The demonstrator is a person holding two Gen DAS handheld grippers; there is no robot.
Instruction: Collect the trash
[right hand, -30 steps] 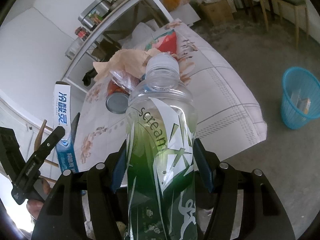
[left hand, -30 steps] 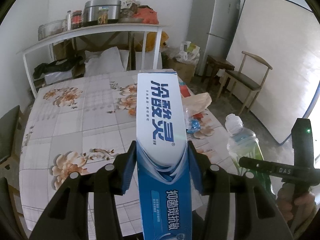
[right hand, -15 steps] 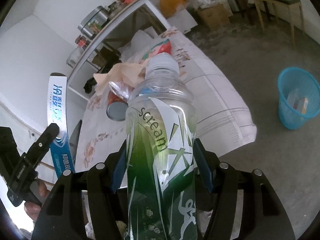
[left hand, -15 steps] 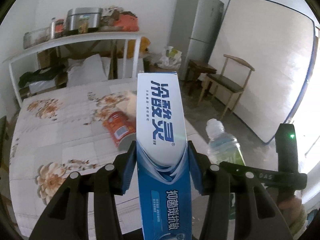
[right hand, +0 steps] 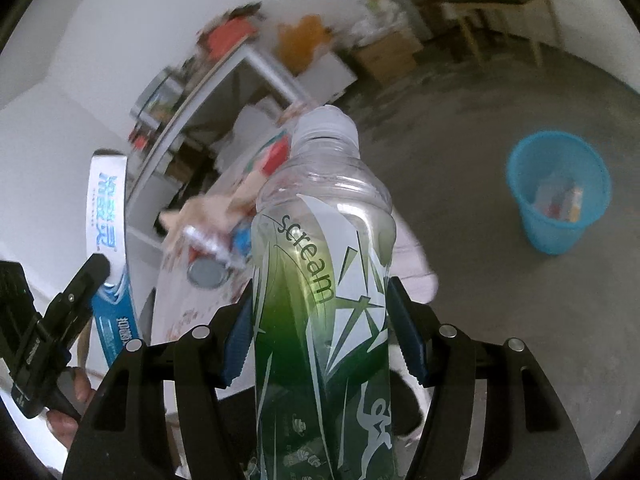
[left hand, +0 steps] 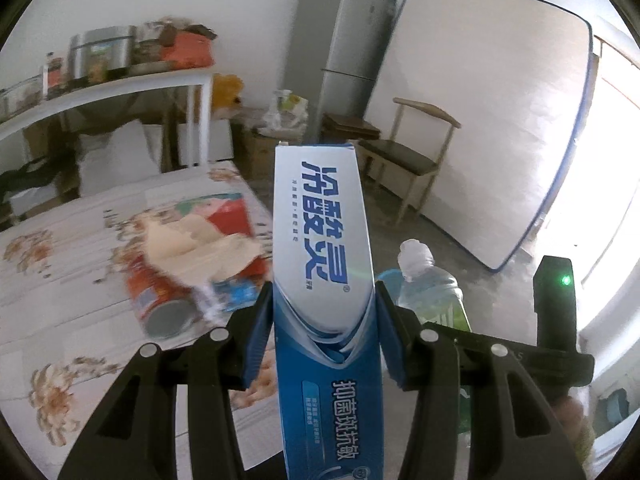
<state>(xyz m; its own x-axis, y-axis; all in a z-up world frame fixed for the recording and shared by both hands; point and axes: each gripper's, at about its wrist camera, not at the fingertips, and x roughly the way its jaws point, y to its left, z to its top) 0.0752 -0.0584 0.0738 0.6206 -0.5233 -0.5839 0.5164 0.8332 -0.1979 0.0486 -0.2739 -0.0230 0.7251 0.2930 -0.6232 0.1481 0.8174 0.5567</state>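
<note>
My left gripper [left hand: 324, 332] is shut on a long white-and-blue toothpaste box [left hand: 320, 240], which sticks out ahead between the blue pads. In my right gripper [right hand: 322, 336], shut on it, stands an empty clear plastic bottle [right hand: 320, 248] with a green label and a white cap. The same bottle [left hand: 430, 284] shows at the right of the left wrist view, and the box [right hand: 106, 216] at the left of the right wrist view. A blue mesh waste basket [right hand: 560, 232] stands on the floor to the right, with some litter inside.
On the flowered tablecloth [left hand: 60, 272] lie a red can [left hand: 160, 304], crumpled beige paper [left hand: 200, 244] and coloured wrappers. Behind are a white shelf rack [left hand: 104, 96], a grey fridge [left hand: 340, 52], a wooden chair [left hand: 416, 156] and a leaning mattress [left hand: 492, 120]. Grey concrete floor [right hand: 500, 100] surrounds the basket.
Both grippers have swung right, away from the table, each keeping its grip. The table has slid to the left in both views and the blue basket has come nearer the middle of the right wrist view.
</note>
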